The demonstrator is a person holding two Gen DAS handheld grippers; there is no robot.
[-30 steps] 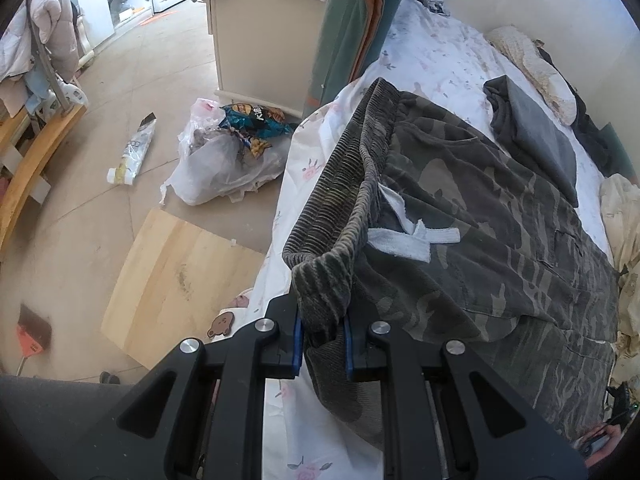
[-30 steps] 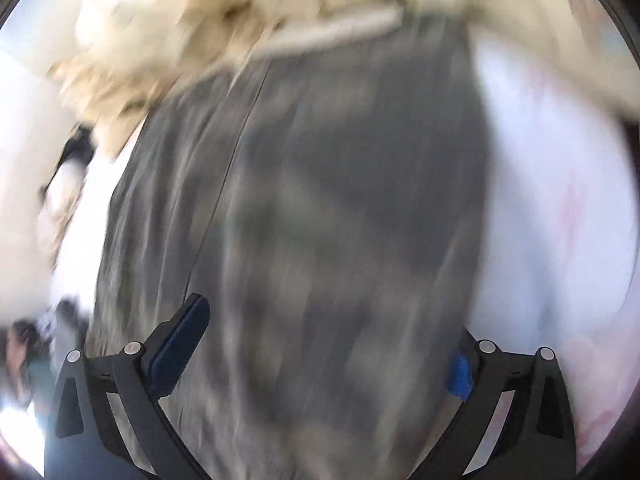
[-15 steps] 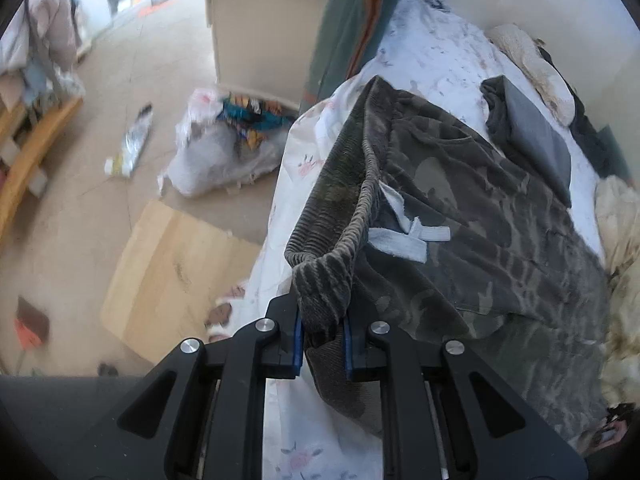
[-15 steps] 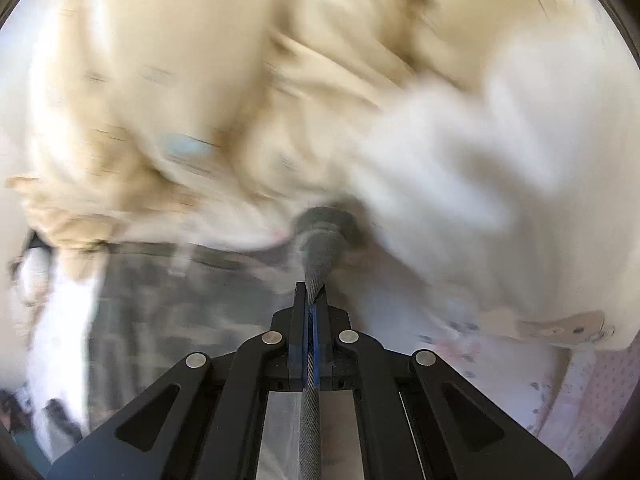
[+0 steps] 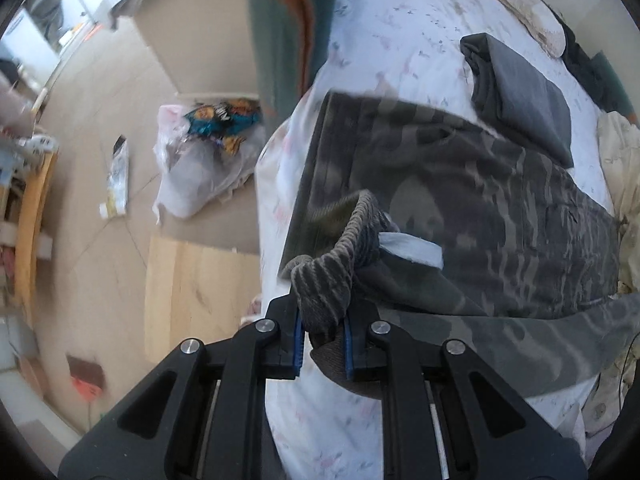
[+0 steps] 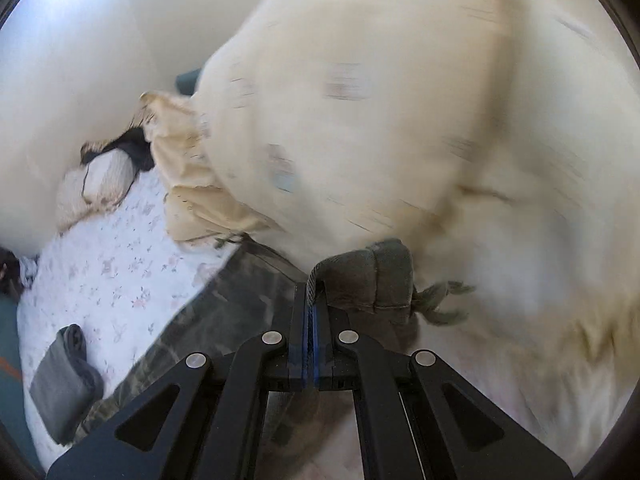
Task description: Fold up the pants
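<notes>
Camouflage pants [image 5: 472,200] lie across a white floral bed sheet [image 5: 384,24]. My left gripper [image 5: 322,340] is shut on the ribbed waistband [image 5: 344,256] at the bed's edge, and holds it lifted and folded over the pants. My right gripper [image 6: 310,320] is shut on the ribbed cuff end of a pant leg [image 6: 372,276], lifted in front of a cream duvet [image 6: 400,120]. The rest of the leg [image 6: 224,312] trails down to the left over the sheet.
A folded grey garment [image 5: 524,92] lies on the bed beyond the pants; it also shows in the right wrist view [image 6: 60,384]. The floor left of the bed holds a plastic bag of snacks [image 5: 208,152] and a wooden board [image 5: 192,292]. A pillow [image 6: 96,184] lies against the wall.
My right gripper closed on the pant cuff and lifted it toward the duvet. My left gripper carried the waistband forward over the pants, folding it.
</notes>
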